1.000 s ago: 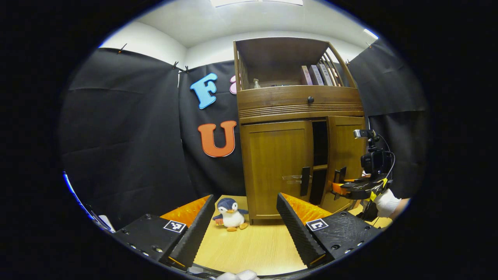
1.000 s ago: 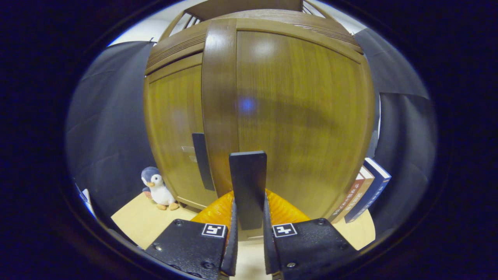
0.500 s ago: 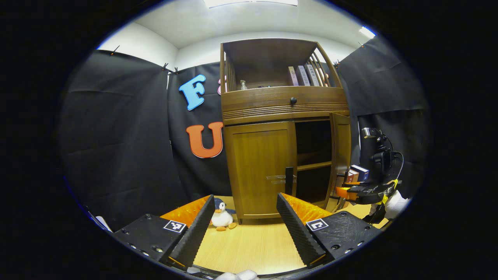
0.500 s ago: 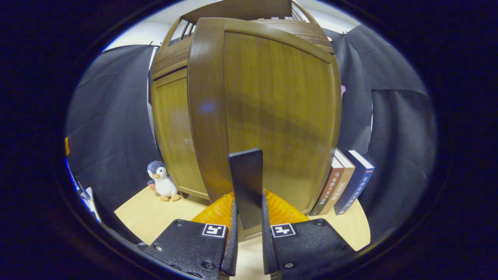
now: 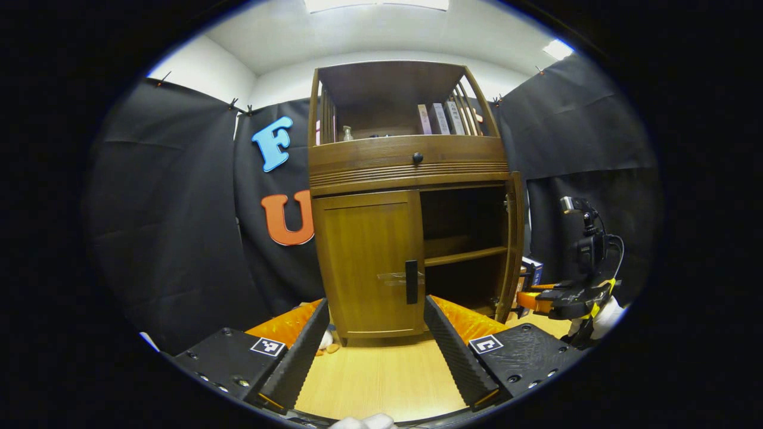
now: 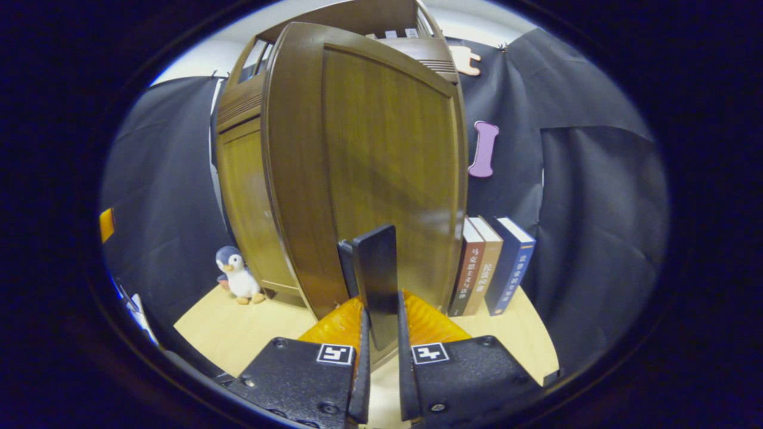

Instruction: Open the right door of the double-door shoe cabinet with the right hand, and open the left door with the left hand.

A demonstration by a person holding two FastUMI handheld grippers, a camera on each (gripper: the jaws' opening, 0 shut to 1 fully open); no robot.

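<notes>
The shoe cabinet (image 5: 411,173) stands on the bench (image 5: 381,381) against the booth's black wall, and its right door (image 5: 512,244) is swung wide, almost edge-on in the left gripper view, so the dark inside and a shelf (image 5: 462,256) lie open. In the right gripper view the right tool (image 6: 380,381) has both fingers pressed on that door's dark handle (image 6: 375,286), gripping it, with the door's face (image 6: 381,167) rising just behind. That half of the task looks done or nearly so; letting go of the handle is what remains there.

The left door (image 5: 369,262) is shut flat against the frame, its dark handle (image 5: 411,281) untouched. The left tool (image 5: 375,351) is open, fingers spread wide and holding nothing, well apart from the door and aimed roughly at its lower part. So the second half is not yet begun: reach the handle, close on it, pull the door out.

A toy penguin (image 6: 237,277) sits near the cabinet's left corner, and some books (image 6: 492,265) stand just beside the open door.
</notes>
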